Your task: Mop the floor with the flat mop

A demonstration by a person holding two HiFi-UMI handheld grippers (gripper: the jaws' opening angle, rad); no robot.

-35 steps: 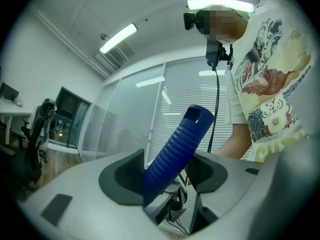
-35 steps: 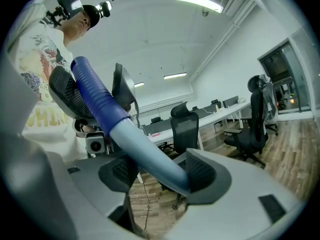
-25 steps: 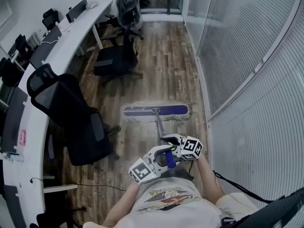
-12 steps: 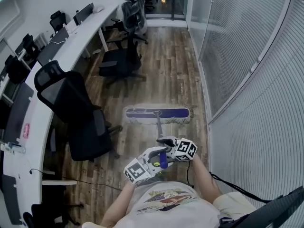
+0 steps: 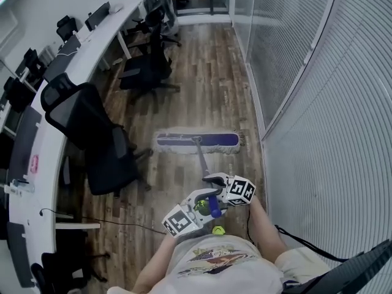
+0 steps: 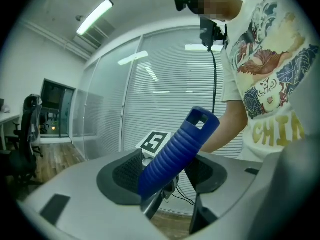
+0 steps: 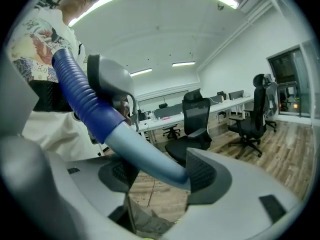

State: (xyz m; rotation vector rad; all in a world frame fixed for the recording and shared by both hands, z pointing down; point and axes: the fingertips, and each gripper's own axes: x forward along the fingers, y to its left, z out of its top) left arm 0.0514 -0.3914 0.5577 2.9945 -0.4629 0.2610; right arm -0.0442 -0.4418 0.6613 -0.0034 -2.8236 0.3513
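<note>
- Head view: the flat mop [image 5: 199, 149] is seen with its head [image 5: 197, 141] lying flat on the wooden floor [image 5: 214, 84]. One end of the head is just beside the foot of the blind-covered glass wall [image 5: 306, 90], and the head runs crosswise away from that wall. The head is a long blue pad edged with a pale fringe. A thin shaft [image 5: 201, 158] rises from its middle towards the person. The left gripper [image 5: 207, 204] and the right gripper [image 5: 212, 180] are both held on the top of the mop, the right one lower down the pole and nearer the glass wall.
- Left gripper view: the jaws are pinched on the dark blue ribbed grip [image 6: 177, 151], which slants up between the pads to an end piece with a hanging hole. The ribbing is judged to give a firm, non-slip hold.
- Right gripper view: the jaws are closed on the smooth pale blue shaft just below the ribbed grip. This part is judged more likely to twist or slide.
- Handling, as judged: the mop is taken to be light, with a stiff pole and a soft, dragging head. Two holds kept apart on the pole are judged best for steering it along the glass wall.
</note>
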